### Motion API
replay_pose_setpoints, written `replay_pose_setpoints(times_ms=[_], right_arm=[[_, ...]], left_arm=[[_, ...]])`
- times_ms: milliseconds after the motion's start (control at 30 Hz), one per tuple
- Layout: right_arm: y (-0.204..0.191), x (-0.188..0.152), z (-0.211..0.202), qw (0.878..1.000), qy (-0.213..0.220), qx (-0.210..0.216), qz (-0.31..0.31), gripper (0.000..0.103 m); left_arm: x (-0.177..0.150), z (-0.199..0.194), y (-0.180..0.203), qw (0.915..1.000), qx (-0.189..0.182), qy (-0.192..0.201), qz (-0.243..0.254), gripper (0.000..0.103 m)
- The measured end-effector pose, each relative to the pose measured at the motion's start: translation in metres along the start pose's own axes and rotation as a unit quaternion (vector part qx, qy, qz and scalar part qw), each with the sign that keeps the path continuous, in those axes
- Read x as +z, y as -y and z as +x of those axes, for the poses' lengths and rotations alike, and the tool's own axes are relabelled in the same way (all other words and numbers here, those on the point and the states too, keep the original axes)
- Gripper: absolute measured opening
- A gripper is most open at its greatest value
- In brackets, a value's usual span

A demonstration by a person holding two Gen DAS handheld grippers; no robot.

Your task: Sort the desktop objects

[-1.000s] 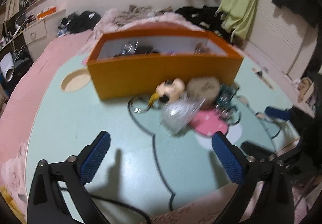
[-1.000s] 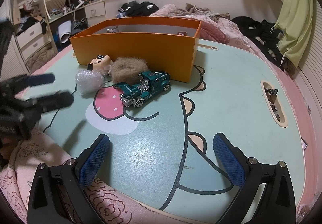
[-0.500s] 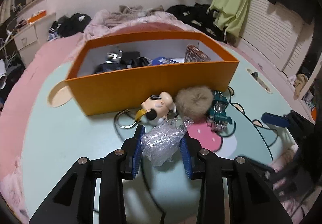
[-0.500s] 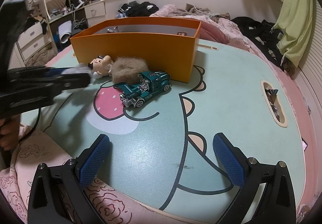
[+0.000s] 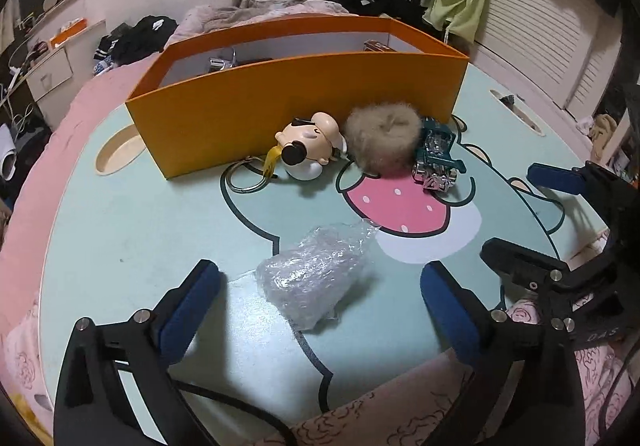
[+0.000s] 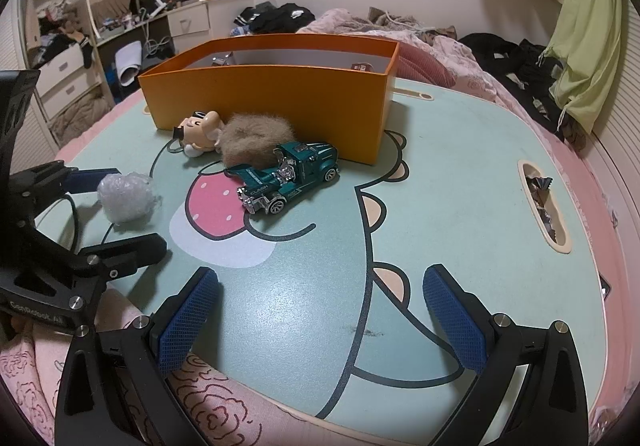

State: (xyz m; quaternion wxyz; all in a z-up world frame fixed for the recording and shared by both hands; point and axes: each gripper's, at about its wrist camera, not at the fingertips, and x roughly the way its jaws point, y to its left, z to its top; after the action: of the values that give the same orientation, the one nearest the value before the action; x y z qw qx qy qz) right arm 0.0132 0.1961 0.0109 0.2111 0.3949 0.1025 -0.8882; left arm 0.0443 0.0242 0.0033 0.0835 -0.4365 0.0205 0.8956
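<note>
The left gripper (image 5: 320,294) has just been opening: half a second ago its blue pads were pressed on the crumpled plastic wrap (image 5: 316,274), and now the jaws stand wide with the wrap lying loose on the table (image 5: 132,246) between them, touching neither pad. That reads as a release short of the goal (the orange box (image 5: 304,101) is still well beyond it), so the wrap has only been dragged toward the near edge, away from the other loose items, not sorted; a fresh grasp looks likely to be needed before it can go into the box. Seen from the left wrist, going left to right: the left pad, a bare gap of table, the wrap sitting slightly ahead of the fingertips and nearer the middle, another gap, then the right pad. Farther back, against the box's front wall, lie a metal ring (image 5: 246,177), a cartoon figure keychain (image 5: 310,149), a brown fluffy ball (image 5: 382,143) and a green toy truck (image 5: 436,157), all outside the box. The right gripper (image 6: 320,314) holds its jaws wide and empty over bare table near the front edge, well apart from the truck (image 6: 290,175) and from the wrap (image 6: 126,195) at its far left.
</note>
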Motion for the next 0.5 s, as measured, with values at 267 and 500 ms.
replay_pose_setpoints(times_ms=[267, 500], right_arm=[[0.010, 0.007, -0.004, 1.000, 0.002, 0.008, 0.024, 0.103], [0.013, 0.047, 0.001, 0.998, 0.002, 0.012, 0.067, 0.103]], left_arm=[[-0.001, 0.000, 0.001, 1.0000, 0.001, 0.000, -0.001, 0.103], [0.000, 0.000, 0.000, 1.0000, 0.000, 0.001, -0.002, 0.103]])
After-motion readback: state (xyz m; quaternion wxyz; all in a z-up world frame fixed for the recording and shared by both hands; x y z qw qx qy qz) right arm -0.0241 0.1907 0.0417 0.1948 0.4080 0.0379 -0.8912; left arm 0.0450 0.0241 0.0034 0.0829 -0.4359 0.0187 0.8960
